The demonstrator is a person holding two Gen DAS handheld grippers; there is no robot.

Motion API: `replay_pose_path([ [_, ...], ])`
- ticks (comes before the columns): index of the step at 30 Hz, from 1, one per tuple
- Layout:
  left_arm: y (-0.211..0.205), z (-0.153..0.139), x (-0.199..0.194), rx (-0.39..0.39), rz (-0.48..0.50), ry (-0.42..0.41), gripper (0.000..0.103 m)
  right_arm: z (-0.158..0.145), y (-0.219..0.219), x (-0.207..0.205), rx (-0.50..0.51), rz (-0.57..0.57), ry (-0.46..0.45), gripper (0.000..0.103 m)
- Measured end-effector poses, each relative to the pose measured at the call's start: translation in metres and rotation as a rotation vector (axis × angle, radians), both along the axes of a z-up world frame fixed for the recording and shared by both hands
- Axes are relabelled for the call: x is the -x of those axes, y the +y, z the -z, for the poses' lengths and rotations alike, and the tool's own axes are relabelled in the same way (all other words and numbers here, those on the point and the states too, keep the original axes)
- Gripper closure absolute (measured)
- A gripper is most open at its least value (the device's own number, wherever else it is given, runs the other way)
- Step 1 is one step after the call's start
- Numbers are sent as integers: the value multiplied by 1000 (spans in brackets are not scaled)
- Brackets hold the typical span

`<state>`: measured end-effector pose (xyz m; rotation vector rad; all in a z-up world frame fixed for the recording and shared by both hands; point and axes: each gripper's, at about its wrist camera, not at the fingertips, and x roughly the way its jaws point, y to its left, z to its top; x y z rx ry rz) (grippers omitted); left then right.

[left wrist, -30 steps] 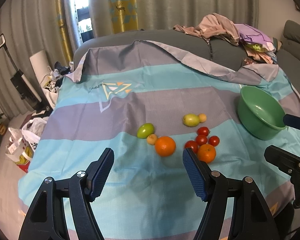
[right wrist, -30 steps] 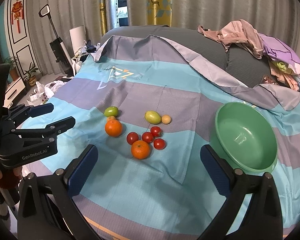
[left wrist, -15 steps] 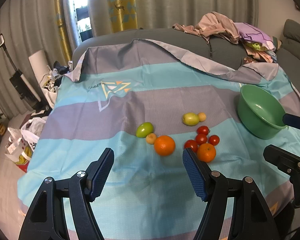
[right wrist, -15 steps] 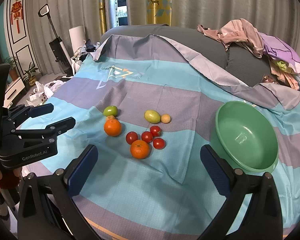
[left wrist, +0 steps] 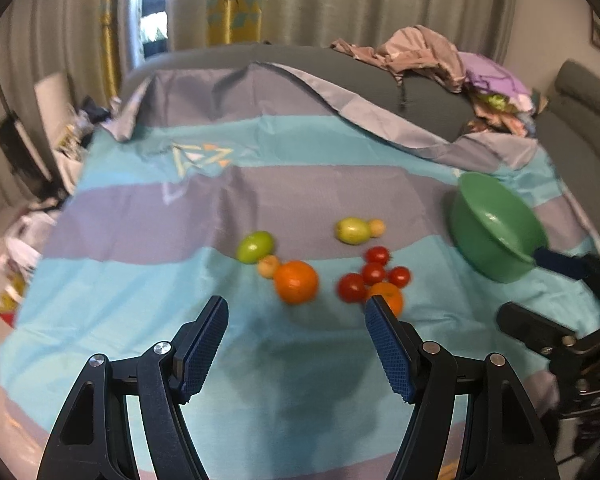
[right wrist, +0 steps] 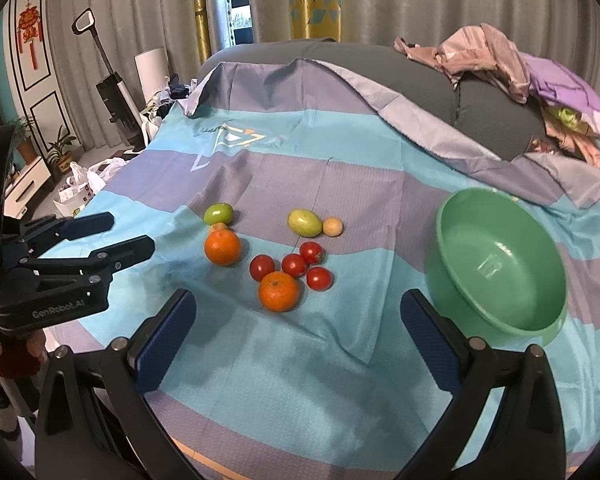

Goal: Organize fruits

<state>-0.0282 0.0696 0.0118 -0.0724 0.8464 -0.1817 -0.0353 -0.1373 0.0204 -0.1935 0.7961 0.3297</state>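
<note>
Compared with 1 second ago, the left tongs point(left wrist: 296, 344) have been carried forward and lower toward the fruit, and the left wrist view is now smeared by motion. The fruit appears larger there, and the right-hand orange point(left wrist: 390, 296) is now partly hidden behind the right finger. The right wrist view has hardly shifted. This is judged to be the opening of a first reach; nothing has been sorted yet.

Nearest in each view, both tongs are spread wide, holding nothing and touching nothing. The right tongs point(right wrist: 296, 332) hover above the striped cloth point(right wrist: 300, 380), with the left tongs seen at the near left edge of that view.

Beyond the fingers, the right-hand orange lies nearest, with 4 red tomatoes point(right wrist: 294, 265) clustered just behind it. To the left, a 2nd orange point(right wrist: 222, 247) touches a small pale fruit point(left wrist: 268, 266), with a green fruit point(right wrist: 218, 213) just behind. Farther back, a yellow-green fruit point(right wrist: 305, 222) lies beside another small pale fruit point(right wrist: 333, 226).

At the right, well apart from the fruit, a green bowl point(right wrist: 500, 320) stands empty. At the far right, a pile of clothes point(right wrist: 500, 60) is heaped on a grey sofa point(right wrist: 360, 68).
</note>
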Motion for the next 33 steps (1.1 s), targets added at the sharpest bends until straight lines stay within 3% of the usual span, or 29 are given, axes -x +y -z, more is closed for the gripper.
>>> replay_pose_path([
  [3, 3, 10, -3, 51, 15, 26, 32, 12, -5, -3, 2, -17, 36, 1],
  [9, 6, 24, -5, 106, 51, 47, 32, 34, -8, -13, -57, -6, 7, 5],
  [16, 8, 31, -9, 105, 57, 50, 32, 49, -12, -17, -27, -20, 97, 10],
  [20, 8, 36, -14, 101, 66, 56, 32, 56, -13, -15, 20, -55, 225, 16],
  [21, 8, 37, -16, 100, 71, 58, 32, 59, -13, -16, -14, -43, 168, 16],
  [25, 5, 42, -26, 99, 95, 56, 36, 68, -9, -25, -23, -50, 220, 28],
  [30, 0, 52, -43, 81, 105, 71, 36, 84, -1, -40, -32, -47, 245, 33],
  [33, -2, 59, -54, 73, 105, 86, 45, 94, 2, -50, -36, -41, 270, 38],
])
